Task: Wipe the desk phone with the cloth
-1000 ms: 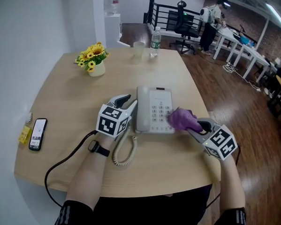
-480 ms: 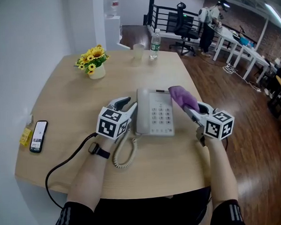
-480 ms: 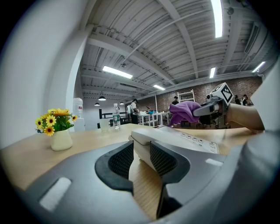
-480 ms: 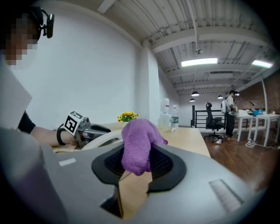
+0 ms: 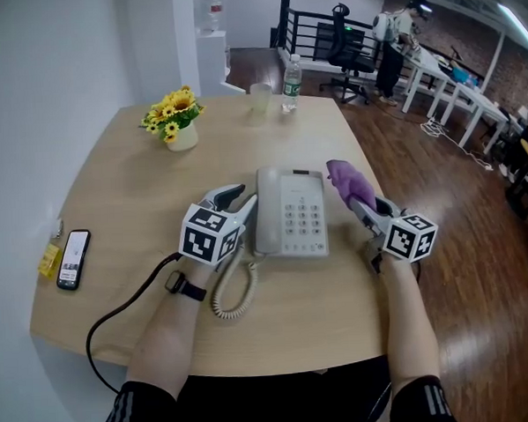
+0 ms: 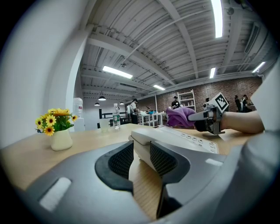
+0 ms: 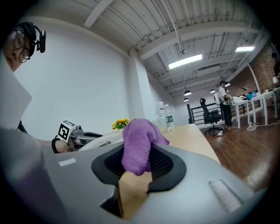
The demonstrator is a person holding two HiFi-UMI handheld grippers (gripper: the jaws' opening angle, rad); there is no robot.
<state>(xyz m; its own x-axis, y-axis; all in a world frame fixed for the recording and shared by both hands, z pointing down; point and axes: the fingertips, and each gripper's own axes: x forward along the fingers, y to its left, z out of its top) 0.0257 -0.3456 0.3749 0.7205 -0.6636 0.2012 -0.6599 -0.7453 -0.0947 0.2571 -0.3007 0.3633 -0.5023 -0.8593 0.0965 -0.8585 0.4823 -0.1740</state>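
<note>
Black cable (image 5: 119, 312): runs from my left wrist over the near edge of the worktop (image 5: 122, 191).
Coiled cord (image 5: 234, 289): looped flat on the worktop, just beside my left gripper (image 5: 235, 198), at the phone's near-left corner.
Left gripper: my jaws are clamped on the left edge of the desk phone (image 5: 292, 215), handset side. Both pads touch it in the left gripper view.
Right gripper (image 5: 365, 211): my jaws are closed on the purple cloth (image 5: 349, 182), which is bunched between the pads and sticks out past the tips.
Desk phone: white, flat on the worktop centre, keypad up, handset in its cradle.
Purple cloth: off the phone, just beside its far-right corner. Can't tell whether it touches the worktop.
Smartphone (image 5: 72, 258): flat near the left edge, well apart from the desk phone.
Sunflower pot (image 5: 178, 115): upright, far left of the worktop.
Clear cup (image 5: 260, 95): upright at the far edge.
Water bottle (image 5: 291, 79): upright, just right of the cup.
Background: office chair, white tables, a person standing by them.
</note>
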